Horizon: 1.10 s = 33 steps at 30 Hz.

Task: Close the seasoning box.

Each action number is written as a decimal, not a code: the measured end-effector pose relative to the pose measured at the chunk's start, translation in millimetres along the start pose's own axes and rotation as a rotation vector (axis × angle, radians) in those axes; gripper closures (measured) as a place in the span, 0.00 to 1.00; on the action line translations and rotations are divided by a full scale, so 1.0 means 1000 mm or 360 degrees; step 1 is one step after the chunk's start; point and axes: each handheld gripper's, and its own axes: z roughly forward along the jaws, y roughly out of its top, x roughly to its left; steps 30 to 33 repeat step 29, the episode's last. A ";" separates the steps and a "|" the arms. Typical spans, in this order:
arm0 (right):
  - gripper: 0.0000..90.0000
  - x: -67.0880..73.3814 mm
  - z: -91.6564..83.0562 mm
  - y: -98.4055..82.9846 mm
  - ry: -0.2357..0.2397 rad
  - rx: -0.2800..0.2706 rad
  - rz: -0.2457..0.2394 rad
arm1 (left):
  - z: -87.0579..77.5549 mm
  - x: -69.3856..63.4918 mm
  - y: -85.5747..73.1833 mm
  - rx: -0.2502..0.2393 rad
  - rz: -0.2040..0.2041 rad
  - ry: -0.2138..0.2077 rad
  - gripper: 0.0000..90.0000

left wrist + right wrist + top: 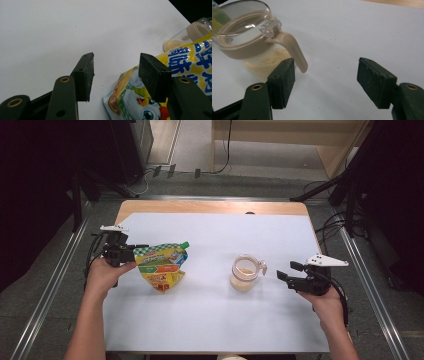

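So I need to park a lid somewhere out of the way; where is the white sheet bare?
The far half of the white sheet is bare, beyond the yellow printed pouch and clear glass jar with beige collar. The strip between pouch and jar is free too, and the near edge. It is crowded by the left gripper at the pouch and the right gripper beside the jar.
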 end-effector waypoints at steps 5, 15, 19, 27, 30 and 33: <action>0.34 -0.007 0.000 -0.004 -0.0020 0.0015 0.0008 | 0.003 0.000 0.000 0.0021 0.0001 0.0001 0.52; 0.34 -0.018 -0.001 -0.008 -0.0079 0.0030 0.0045 | 0.003 0.000 0.000 0.0020 -0.0008 -0.0006 0.50; 0.34 -0.019 -0.001 -0.008 -0.0086 0.0036 0.0038 | 0.004 0.001 0.000 0.0028 -0.0012 -0.0005 0.50; 0.34 -0.020 -0.001 -0.009 -0.0103 0.0040 0.0039 | 0.006 0.002 -0.001 0.0034 -0.0025 0.0020 0.49; 0.34 -0.020 0.000 -0.009 -0.0103 0.0042 0.0035 | 0.006 0.003 -0.001 0.0042 -0.0021 0.0027 0.49; 0.34 -0.020 0.000 -0.009 -0.0103 0.0042 0.0035 | 0.006 0.003 -0.001 0.0042 -0.0021 0.0027 0.49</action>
